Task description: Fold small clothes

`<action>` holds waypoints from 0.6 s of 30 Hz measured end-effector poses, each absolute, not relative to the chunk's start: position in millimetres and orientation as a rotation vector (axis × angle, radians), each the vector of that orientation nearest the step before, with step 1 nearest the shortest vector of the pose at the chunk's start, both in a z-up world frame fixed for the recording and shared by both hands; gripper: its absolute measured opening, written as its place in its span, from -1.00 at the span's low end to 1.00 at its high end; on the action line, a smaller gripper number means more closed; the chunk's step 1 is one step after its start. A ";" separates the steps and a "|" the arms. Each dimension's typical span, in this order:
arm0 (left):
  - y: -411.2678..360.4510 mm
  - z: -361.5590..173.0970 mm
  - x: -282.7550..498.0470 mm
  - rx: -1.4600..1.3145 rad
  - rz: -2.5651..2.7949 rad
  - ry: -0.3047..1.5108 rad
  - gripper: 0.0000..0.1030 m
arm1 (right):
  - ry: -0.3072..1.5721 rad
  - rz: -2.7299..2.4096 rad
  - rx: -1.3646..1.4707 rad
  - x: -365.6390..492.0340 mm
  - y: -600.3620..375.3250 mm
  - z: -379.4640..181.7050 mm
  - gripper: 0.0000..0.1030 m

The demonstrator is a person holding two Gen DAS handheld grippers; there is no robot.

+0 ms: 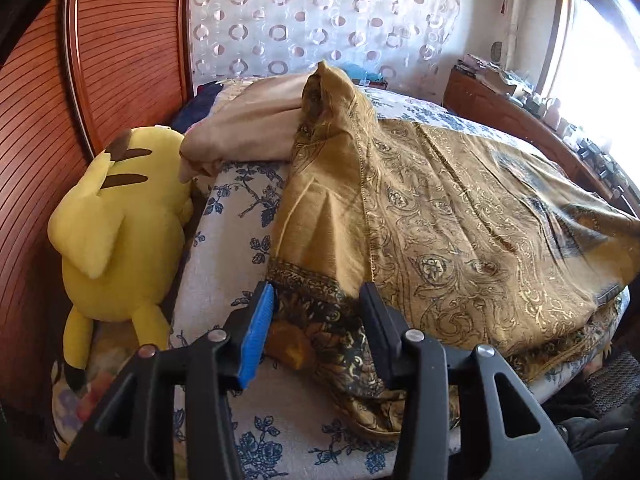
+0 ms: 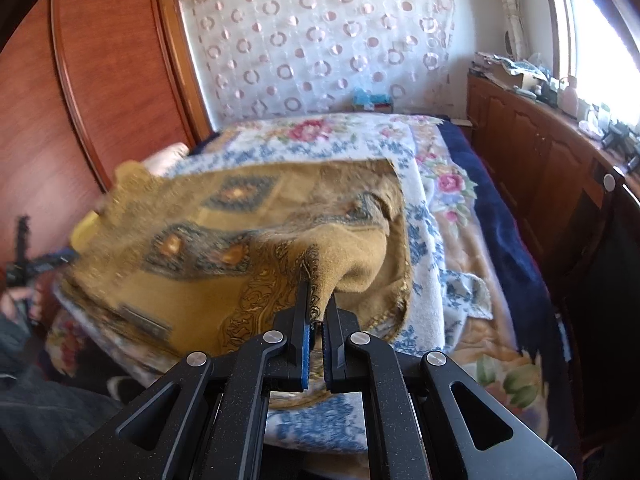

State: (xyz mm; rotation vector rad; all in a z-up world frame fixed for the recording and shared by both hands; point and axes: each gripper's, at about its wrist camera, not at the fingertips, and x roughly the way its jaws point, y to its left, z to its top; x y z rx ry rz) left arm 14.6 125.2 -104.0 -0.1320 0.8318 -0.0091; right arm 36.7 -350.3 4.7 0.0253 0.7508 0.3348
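A mustard-gold patterned cloth (image 1: 460,216) lies spread on the bed over a white sheet with blue flowers (image 1: 224,248). My left gripper (image 1: 316,296) is open, its jaws standing on either side of the cloth's dark-bordered near corner (image 1: 320,316). In the right wrist view the same cloth (image 2: 208,256) looks blurred and part lifted. My right gripper (image 2: 318,300) is shut on a pinched fold of the cloth (image 2: 320,276) and holds it above the bed.
A yellow plush toy (image 1: 116,224) lies at the bed's left edge against a wooden wardrobe (image 1: 40,120). A beige pillow (image 1: 248,120) sits behind the cloth. A wooden cabinet (image 2: 532,152) with clutter runs along the right under the window. A floral blanket (image 2: 460,200) covers the bed.
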 end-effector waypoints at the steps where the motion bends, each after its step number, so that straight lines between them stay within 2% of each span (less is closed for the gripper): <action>1: 125.5 -104.2 13.8 -0.135 -0.007 0.832 -0.16 | 0.758 0.327 0.010 36.0 -349.2 3.9 -0.97; 10: 127.1 -108.5 10.6 -0.153 -0.015 0.857 -0.14 | 0.854 0.265 0.004 44.5 -352.5 -41.7 -0.95; 12: 125.6 -108.4 10.9 -0.147 -0.008 0.859 -0.04 | 0.855 0.255 0.008 47.1 -355.7 -43.4 -0.90; 14: 125.5 -109.4 11.5 -0.130 0.017 0.862 0.12 | 0.852 0.244 0.004 47.9 -357.2 -43.5 -0.76; 15: 126.4 -110.0 11.5 -0.126 0.020 0.862 0.13 | 0.851 0.241 0.003 48.6 -358.3 -42.5 -0.72; 18: 131.3 -111.0 11.9 -0.132 0.013 0.862 0.19 | 0.843 0.226 0.000 48.6 -359.4 -41.5 -0.34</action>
